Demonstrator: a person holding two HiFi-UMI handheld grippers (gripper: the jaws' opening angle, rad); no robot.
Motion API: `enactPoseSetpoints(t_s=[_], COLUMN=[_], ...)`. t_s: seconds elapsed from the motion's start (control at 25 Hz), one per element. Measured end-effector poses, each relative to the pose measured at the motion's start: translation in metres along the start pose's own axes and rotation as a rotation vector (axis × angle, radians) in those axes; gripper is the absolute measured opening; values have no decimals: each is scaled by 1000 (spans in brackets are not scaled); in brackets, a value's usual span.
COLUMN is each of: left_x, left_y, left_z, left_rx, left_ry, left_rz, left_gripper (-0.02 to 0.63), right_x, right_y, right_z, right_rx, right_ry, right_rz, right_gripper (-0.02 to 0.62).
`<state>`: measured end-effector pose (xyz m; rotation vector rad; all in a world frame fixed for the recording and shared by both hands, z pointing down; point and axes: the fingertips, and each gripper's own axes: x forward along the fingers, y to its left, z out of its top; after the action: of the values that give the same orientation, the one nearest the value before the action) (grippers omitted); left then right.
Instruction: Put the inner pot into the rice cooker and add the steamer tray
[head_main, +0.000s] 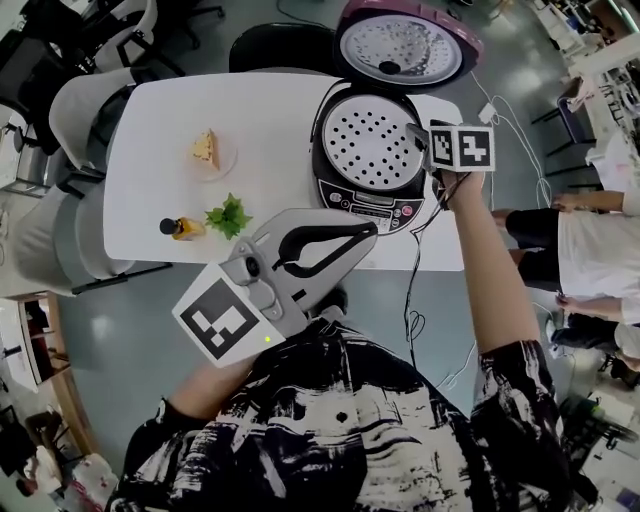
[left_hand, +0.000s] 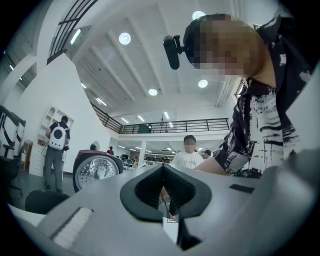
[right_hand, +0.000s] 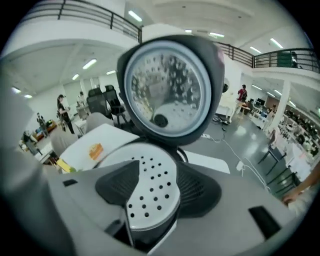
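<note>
Lettering on the control panel (head_main: 375, 207) of the rice cooker (head_main: 322, 150): too small to read; black-and-white square markers only on both gripper cubes. White perforated steamer tray (head_main: 370, 145) seated in the mouth of the cooker, below the raised lid (head_main: 400, 45); right gripper (head_main: 420, 140) just above the cooker's right rim, jaws apart, nothing pinched, pads clear of the tray. Left gripper (head_main: 371, 231) well in front of the cooker, jaws closed at the tips, empty.

Right gripper view only: tray holes framed between the pads; lid's metal inner plate behind.

Head view only: on the white table (head_main: 150, 120) left of the cooker, a plate (head_main: 225, 165) with a yellow food wedge (head_main: 206, 148); leafy greens (head_main: 229, 215); a small bottle (head_main: 180, 228).

Left gripper view only: lid from low at the side; beyond the cooker, a person with a white backpack (left_hand: 58, 137) and a person in a white T-shirt (left_hand: 188, 157).
</note>
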<state>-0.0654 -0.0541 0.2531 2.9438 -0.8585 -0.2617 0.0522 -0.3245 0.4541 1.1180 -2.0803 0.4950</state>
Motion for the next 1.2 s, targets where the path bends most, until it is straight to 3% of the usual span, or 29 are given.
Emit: enactPoseSetpoints(t_s=[0.24,0.4,0.48,0.72,1.2], left_x=[9,21,27,42,57], left_y=[15,26,29,39,31], left_z=[3,8,12,11,2], left_rx=[22,58,69,99,109], left_ry=[24,31,27,49,78], left_rz=[39,55,62,105,156], left_gripper=[5,5,5,5,5], right_x=[-142,-226,-246,-261,-263], right_y=[64,109,124,125,102], right_z=[74,75,61,17,7], right_rx=[-6,-67,-96,-87,-73], right_ry=[-578,-815,-848,-845,-858], right_rz=[220,289,299,258,239], right_gripper=[210,192,180,6,-2])
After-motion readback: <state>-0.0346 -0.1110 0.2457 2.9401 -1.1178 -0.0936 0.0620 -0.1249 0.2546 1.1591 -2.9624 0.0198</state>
